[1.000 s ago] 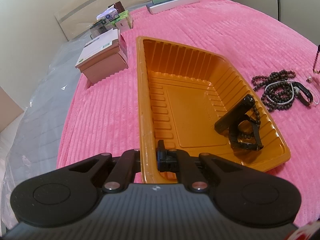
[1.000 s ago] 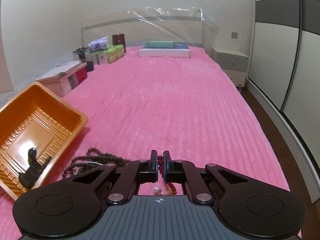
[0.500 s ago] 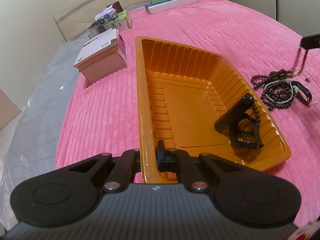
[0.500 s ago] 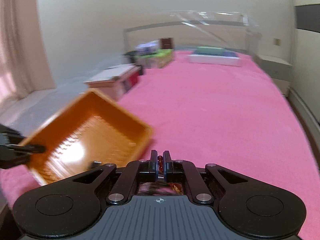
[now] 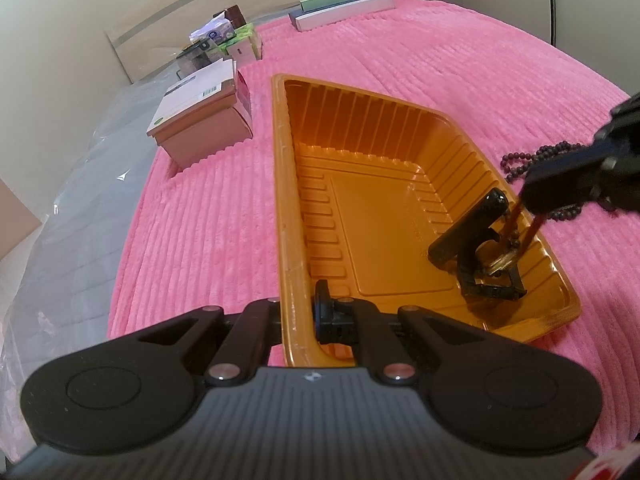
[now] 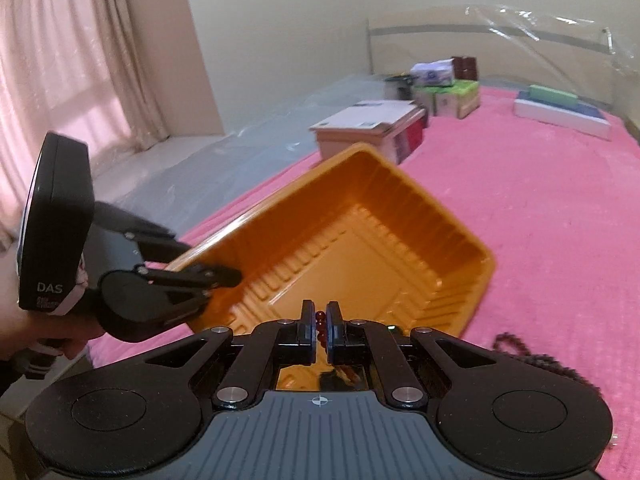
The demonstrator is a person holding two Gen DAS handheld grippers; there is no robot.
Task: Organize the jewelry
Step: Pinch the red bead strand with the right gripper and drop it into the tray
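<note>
An orange plastic tray [image 5: 360, 168] lies on the pink bedspread; it also shows in the right wrist view [image 6: 400, 200]. My left gripper [image 5: 298, 316] is shut on the tray's near rim. A black watch with a dark bead strand [image 5: 476, 252] lies in the tray's right corner. My right gripper [image 6: 319, 324] is shut on a red bead bracelet [image 6: 320, 318], which hangs from it over the watch in the left wrist view [image 5: 520, 224]. Dark bead necklaces [image 5: 532, 160] lie on the bedspread right of the tray.
A pinkish box [image 5: 200, 120] stands left of the tray's far end. Small boxes and a tissue pack [image 5: 224, 40] sit near the headboard, with a flat white box [image 5: 340, 12] further right. A plastic-covered mattress edge [image 5: 60, 200] lies at left.
My right gripper has lifted the red bracelet off the bedspread and swung left, so it now hangs over the tray's right corner. My left gripper has kept its hold on the rim.
</note>
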